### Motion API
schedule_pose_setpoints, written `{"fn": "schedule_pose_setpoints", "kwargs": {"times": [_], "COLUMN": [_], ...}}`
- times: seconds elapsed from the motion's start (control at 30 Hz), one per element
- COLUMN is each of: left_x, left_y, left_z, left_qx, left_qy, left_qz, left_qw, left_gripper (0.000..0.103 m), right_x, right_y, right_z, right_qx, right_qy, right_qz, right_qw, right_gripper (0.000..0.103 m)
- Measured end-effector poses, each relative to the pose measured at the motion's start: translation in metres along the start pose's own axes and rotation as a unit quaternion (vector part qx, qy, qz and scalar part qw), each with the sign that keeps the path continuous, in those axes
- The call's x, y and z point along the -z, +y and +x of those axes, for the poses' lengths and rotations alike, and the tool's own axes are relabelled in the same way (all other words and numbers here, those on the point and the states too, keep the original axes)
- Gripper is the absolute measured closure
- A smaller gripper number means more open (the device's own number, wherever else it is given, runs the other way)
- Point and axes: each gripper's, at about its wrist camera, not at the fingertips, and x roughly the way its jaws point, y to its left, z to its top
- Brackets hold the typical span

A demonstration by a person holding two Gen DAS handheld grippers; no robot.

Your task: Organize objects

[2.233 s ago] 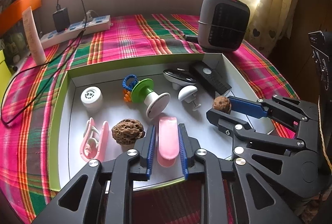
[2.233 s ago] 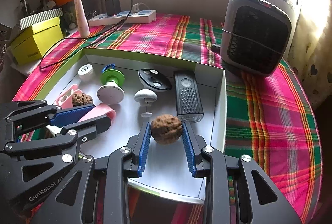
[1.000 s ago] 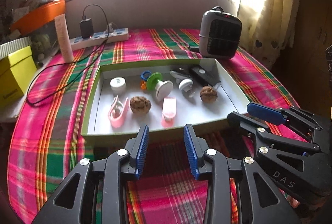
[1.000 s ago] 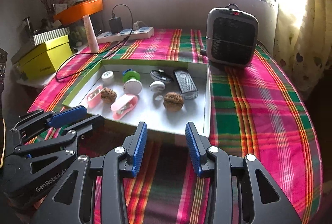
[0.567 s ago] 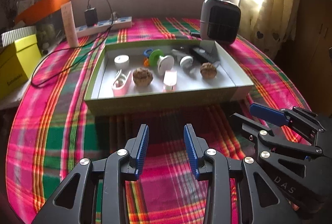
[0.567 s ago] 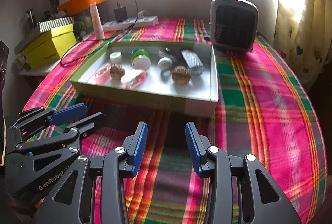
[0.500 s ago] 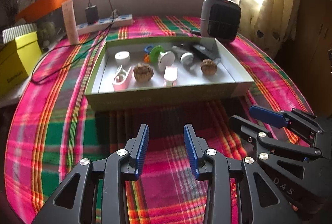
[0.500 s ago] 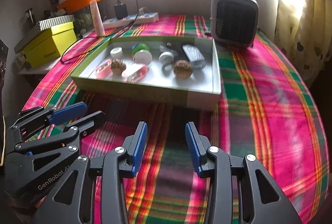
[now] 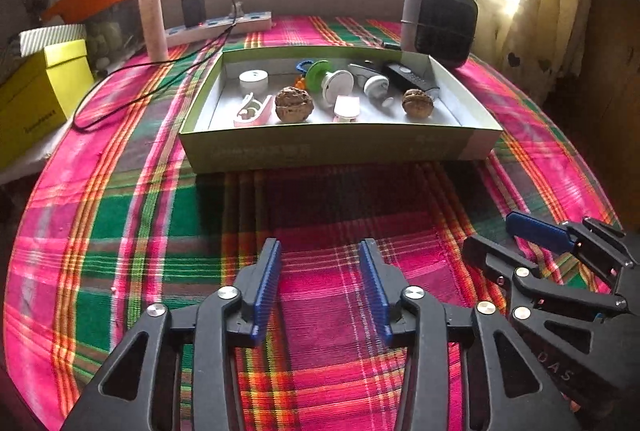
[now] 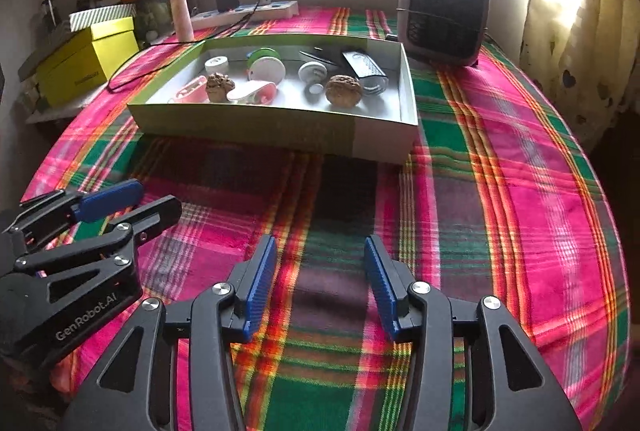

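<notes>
Well back from the box [image 9: 340, 147], both grippers hung over the plaid-covered worktop [image 9: 328, 199], each tilted steeply downward with its fingers aimed ahead toward the box's near wall. The left gripper [image 9: 319, 285] had its blue-padded fingers moderately apart and opening, with only cloth showing between them. The right gripper [image 10: 320, 283] stood the same way, fingers parted and opening around nothing. In the left wrist view the right gripper lay just off to the right of the left fingers; in the right wrist view the left gripper sat low to the left of the right fingers.

Beyond both sets of fingertips, the box held the sorted things: a large walnut [image 9: 294, 105] and a smaller walnut [image 9: 417, 102], a pink clip [image 9: 251, 109], a pink case [image 9: 346, 107], a white round cap [image 9: 253, 78], a green-and-white spool [image 9: 328, 77] and a dark remote [image 9: 408, 76]. One more grey item lay beside the remote, perhaps a mouse, though the view was too cramped to be sure. Farther ahead and right of the fingers stood a small heater [image 10: 442, 13]; ahead and left lay a power strip [image 10: 256, 9] and a yellow box [image 10: 86, 61].
</notes>
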Motion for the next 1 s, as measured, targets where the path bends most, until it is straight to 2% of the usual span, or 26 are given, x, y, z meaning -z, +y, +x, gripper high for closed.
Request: {"fn": "schedule_pose_setpoints", "kwargs": {"times": [0.13, 0.33, 1.0], "left_x": [0.0018, 0.0031, 0.0026], "left_y": [-0.0033, -0.0096, -0.0093], "left_z": [-0.0004, 0.0003, 0.0006], "left_qx": [-0.007, -0.023, -0.022], "left_qy": [0.002, 0.004, 0.004], "left_qz": [0.005, 0.022, 0.018], "left_qw": [1.0000, 0.9995, 0.9996], "left_gripper": [0.058, 0.054, 0.053], "right_x": [0.0000, -0.0008, -0.0007], "right_y": [-0.0023, -0.0021, -0.0019], "right_z": [0.0001, 0.0007, 0.0004], "right_qx": [0.006, 0.008, 0.008], "right_qy": [-0.002, -0.001, -0.001], "right_qz": [0.006, 0.007, 0.007], "right_qw": [1.000, 1.000, 1.000], "right_gripper": [0.049, 0.047, 0.045]}}
